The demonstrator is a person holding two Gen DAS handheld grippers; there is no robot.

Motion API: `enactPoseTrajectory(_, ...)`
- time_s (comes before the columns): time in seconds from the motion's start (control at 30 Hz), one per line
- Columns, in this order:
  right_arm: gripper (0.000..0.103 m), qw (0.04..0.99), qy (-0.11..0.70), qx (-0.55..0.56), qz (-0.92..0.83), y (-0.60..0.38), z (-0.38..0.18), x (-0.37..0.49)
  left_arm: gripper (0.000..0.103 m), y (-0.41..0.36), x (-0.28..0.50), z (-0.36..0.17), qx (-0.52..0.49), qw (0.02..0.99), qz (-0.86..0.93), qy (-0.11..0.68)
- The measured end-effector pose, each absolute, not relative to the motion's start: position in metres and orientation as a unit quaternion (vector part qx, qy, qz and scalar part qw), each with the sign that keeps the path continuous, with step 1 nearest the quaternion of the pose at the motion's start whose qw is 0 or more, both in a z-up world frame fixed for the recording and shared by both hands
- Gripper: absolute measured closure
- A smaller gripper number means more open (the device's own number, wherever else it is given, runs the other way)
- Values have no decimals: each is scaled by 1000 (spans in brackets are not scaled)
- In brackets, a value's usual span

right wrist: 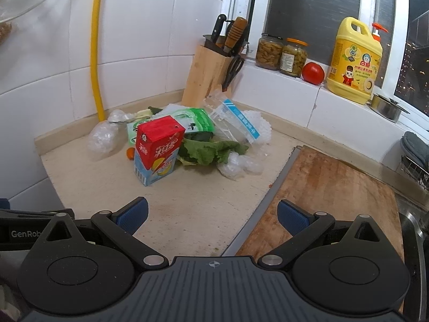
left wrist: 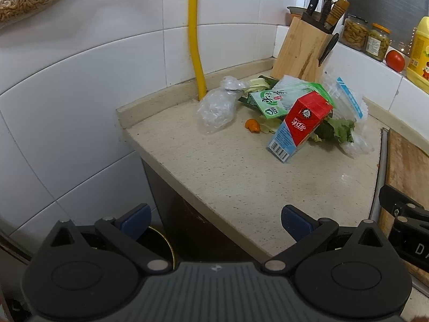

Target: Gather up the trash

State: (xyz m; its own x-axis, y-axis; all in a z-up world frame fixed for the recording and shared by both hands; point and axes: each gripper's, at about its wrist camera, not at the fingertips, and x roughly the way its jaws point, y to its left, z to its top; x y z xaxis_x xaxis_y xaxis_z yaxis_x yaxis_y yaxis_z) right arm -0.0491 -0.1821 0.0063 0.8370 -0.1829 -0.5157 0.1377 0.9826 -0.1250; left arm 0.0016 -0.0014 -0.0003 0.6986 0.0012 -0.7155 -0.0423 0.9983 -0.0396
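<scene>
A heap of trash lies in the counter's back corner: a red and blue drink carton (left wrist: 299, 124) (right wrist: 156, 149), a green snack wrapper (left wrist: 270, 102) (right wrist: 198, 120), crumpled clear plastic (left wrist: 217, 104) (right wrist: 103, 136), lettuce leaves (left wrist: 336, 131) (right wrist: 211, 149), a clear bag with a blue strip (left wrist: 348, 99) (right wrist: 238, 120) and a small orange scrap (left wrist: 252, 125) (right wrist: 130, 152). My left gripper (left wrist: 214, 221) hangs open over the counter's near edge, well short of the heap. My right gripper (right wrist: 211, 216) is open too, above the seam between counter and cutting board, with nothing between its fingers.
A wooden knife block (left wrist: 303, 45) (right wrist: 207, 72) stands behind the heap beside a yellow pipe (left wrist: 197, 53) (right wrist: 95, 53). A worn cutting board (right wrist: 332, 196) (left wrist: 405, 158) lies right. Jars (right wrist: 281, 53), a tomato (right wrist: 313, 73) and a yellow detergent jug (right wrist: 354, 61) line the sill.
</scene>
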Motion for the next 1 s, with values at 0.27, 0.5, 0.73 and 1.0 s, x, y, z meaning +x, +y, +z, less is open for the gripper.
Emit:
enactPoseTrajectory(0.27, 0, 957, 273, -43, -83, -180, 6, -51, 3, 0, 2, -1, -13, 920, 16, 392)
enactPoseTrajectory(0.5, 0, 957, 274, -41, -84, -178, 6, -52, 3, 3, 2, -1, -26, 920, 5, 392)
enactPoseTrajectory(0.73, 0, 954, 283, -42, -90, -181, 3, -52, 3, 0, 7, -3, -31, 913, 1, 407)
enactPoseTrajectory(1.0, 0, 957, 279, -43, -68, -186, 3, -32, 3, -3, 21, -2, -20, 920, 30, 390)
